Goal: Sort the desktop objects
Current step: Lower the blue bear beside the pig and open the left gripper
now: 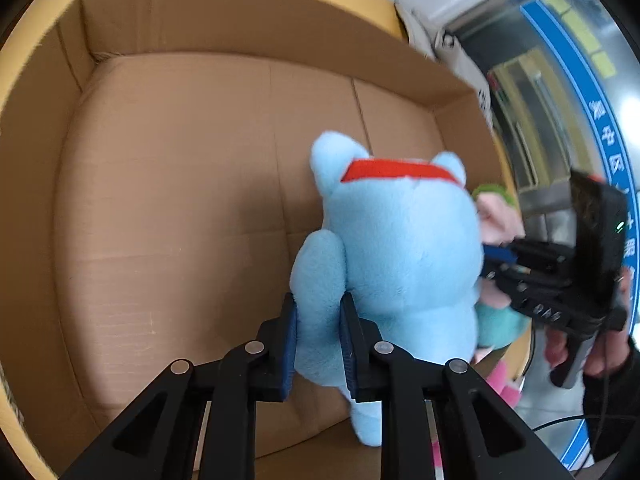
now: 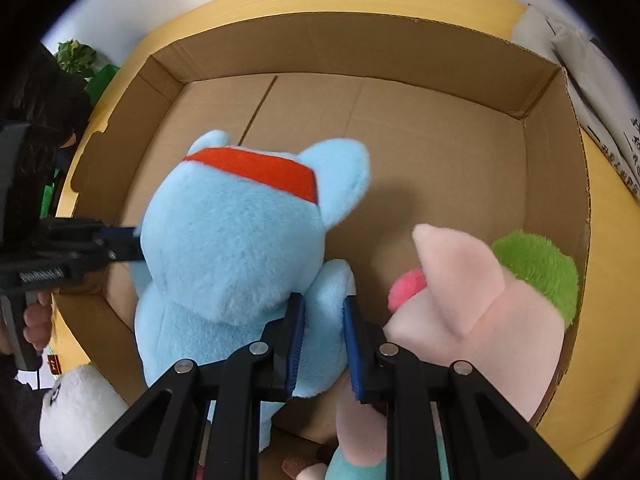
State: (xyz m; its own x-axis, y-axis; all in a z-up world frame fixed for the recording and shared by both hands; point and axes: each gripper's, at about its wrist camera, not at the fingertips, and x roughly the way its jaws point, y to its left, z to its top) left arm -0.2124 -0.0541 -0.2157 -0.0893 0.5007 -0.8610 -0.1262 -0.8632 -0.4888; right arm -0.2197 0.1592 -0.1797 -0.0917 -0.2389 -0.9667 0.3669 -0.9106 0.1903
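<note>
A light blue plush cat [image 1: 400, 248] with a red headband hangs over an open cardboard box [image 1: 168, 184], held from both sides. My left gripper [image 1: 318, 340] is shut on one of its arms. My right gripper [image 2: 323, 340] is shut on its other arm; the same plush [image 2: 232, 248] fills the middle of the right wrist view above the box [image 2: 440, 152]. The right gripper [image 1: 492, 264] also shows at the right of the left wrist view, and the left gripper [image 2: 128, 240] at the left of the right wrist view.
A pink pig plush with a green cap [image 2: 480, 312] leans at the box's right near corner, beside my right fingers. A white plush [image 2: 76, 412] lies outside the box at lower left. The box stands on a yellow table [image 2: 612, 280]. Green leaves [image 2: 74, 56] show far left.
</note>
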